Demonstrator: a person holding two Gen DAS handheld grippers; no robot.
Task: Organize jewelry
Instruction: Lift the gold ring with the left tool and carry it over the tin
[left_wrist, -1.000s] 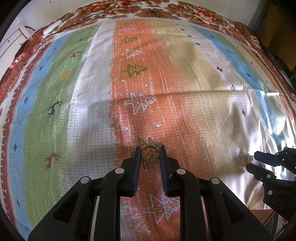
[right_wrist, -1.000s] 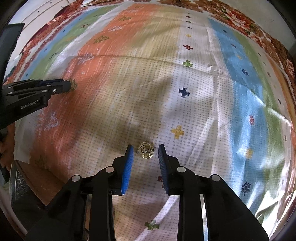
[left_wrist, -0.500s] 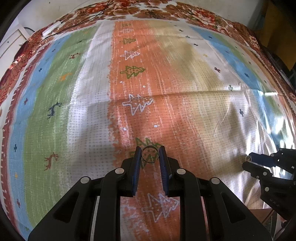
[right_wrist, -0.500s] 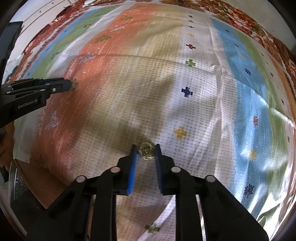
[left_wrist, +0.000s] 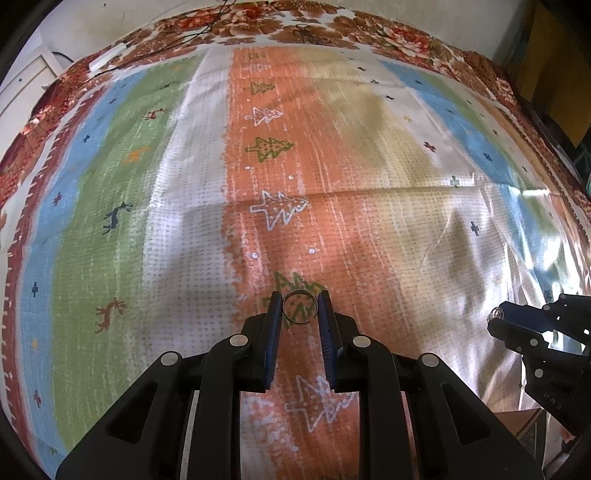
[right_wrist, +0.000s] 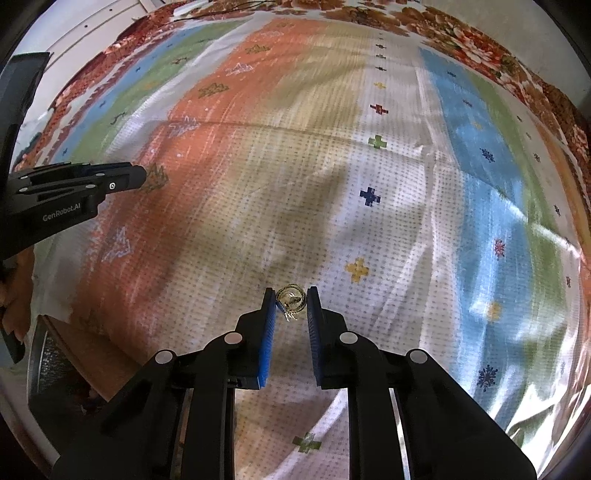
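Low over the striped woven cloth (left_wrist: 369, 229), left gripper (left_wrist: 300, 309) pinching a thin open wire ring (left_wrist: 299, 308), right gripper (right_wrist: 291, 298) clasping a gold coiled-wire ring (right_wrist: 291, 295) (jaws nearly closed on each).

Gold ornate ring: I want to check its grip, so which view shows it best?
The right wrist view: the gold ornate ring sits close up between the right tongs. The left wrist view shows only a tiny glint at the edge.

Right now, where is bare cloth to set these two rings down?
Bare: the orange stripe ahead of the left gripper with its plain ring, and the white band beyond the right gripper holding the gold ring. Nowhere looks crowded.
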